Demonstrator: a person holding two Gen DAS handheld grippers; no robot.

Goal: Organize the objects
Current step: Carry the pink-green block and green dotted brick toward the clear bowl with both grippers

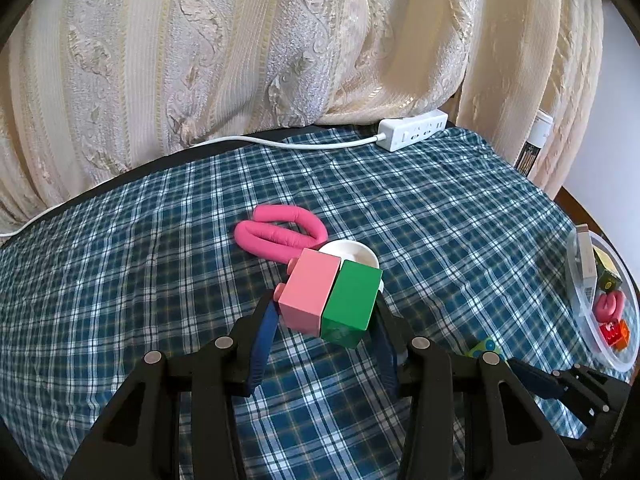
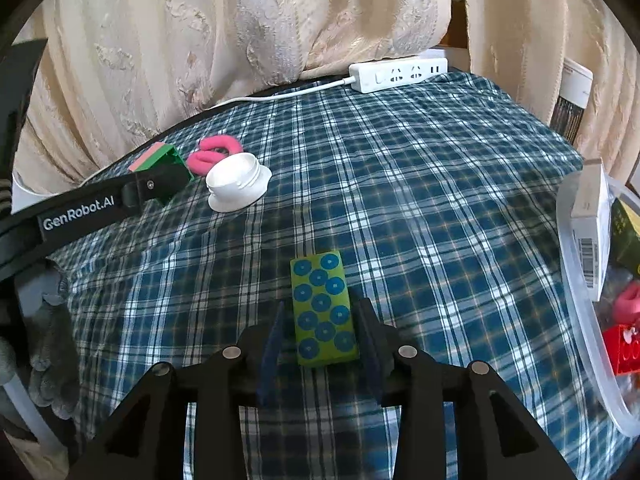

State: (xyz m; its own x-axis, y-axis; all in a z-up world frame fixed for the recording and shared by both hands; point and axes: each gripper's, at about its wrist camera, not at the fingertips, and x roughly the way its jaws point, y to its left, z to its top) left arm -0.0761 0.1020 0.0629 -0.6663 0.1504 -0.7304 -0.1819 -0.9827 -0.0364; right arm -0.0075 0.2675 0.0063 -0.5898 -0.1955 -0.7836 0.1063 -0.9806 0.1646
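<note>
My left gripper (image 1: 326,308) is shut on a pink-and-green block (image 1: 330,298) and holds it above the checked cloth; it also shows from the side in the right wrist view (image 2: 160,160). Behind it lie a pink foam loop (image 1: 280,232) and a white lid (image 1: 352,254), which also shows in the right wrist view (image 2: 238,186). My right gripper (image 2: 322,330) stands around a green block with blue dots (image 2: 324,310) that lies on the cloth. Its fingers (image 2: 274,340) flank the block with small gaps.
A clear plastic bin (image 2: 580,312) at the right holds a white box, a red brick and pink foam. A white power strip (image 2: 398,74) with its cable lies at the table's far edge. Cream curtains hang behind.
</note>
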